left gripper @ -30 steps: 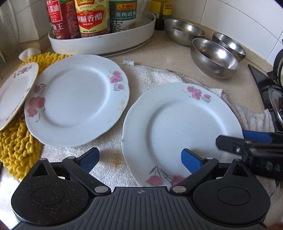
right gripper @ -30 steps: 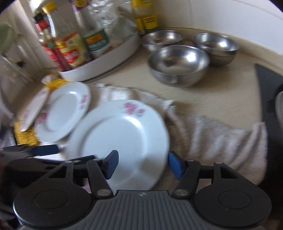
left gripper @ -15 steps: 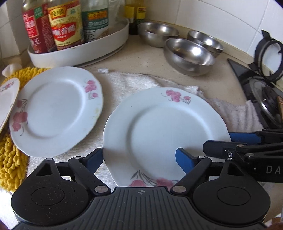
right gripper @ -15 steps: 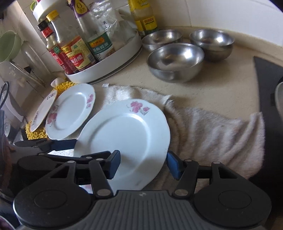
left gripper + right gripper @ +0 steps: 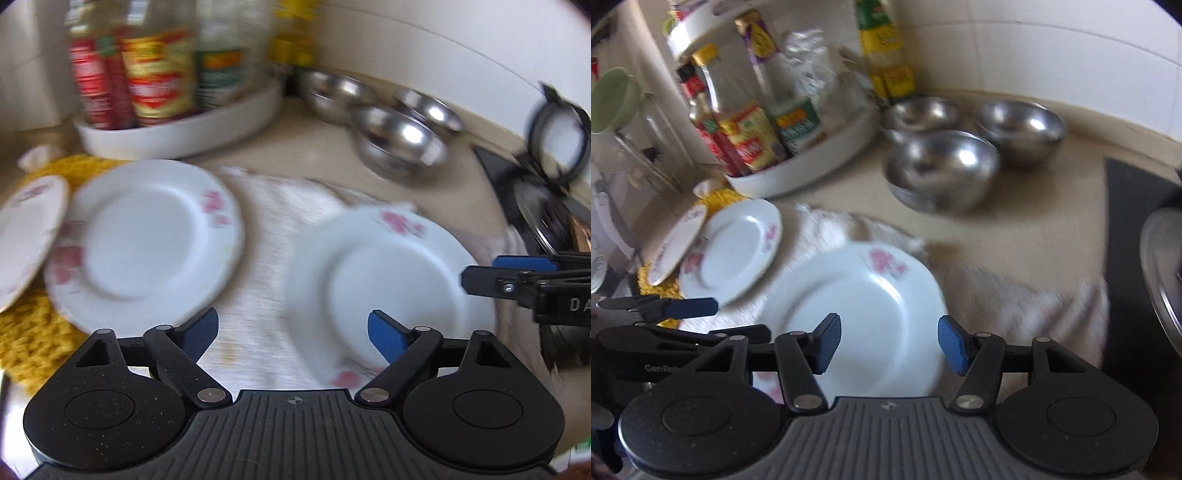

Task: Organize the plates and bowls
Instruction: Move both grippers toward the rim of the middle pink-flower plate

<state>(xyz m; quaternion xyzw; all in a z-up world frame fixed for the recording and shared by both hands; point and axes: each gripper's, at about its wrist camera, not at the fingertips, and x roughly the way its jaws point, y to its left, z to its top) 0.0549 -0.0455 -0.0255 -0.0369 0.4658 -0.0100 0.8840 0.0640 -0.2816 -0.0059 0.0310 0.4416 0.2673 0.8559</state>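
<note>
Nothing stacked yet: near plate lies on the white towel; two more plates sit apart left of it, one leaning on the other. Three steel bowls stand loose behind the towel. Left gripper and right gripper jaws wide, empty. Beige kitchen surface, tiled wall, sauce bottle tray.

Blurred: the left tool, fingers apart, above two flowered plates on a towel, steel bowls behind.
</note>
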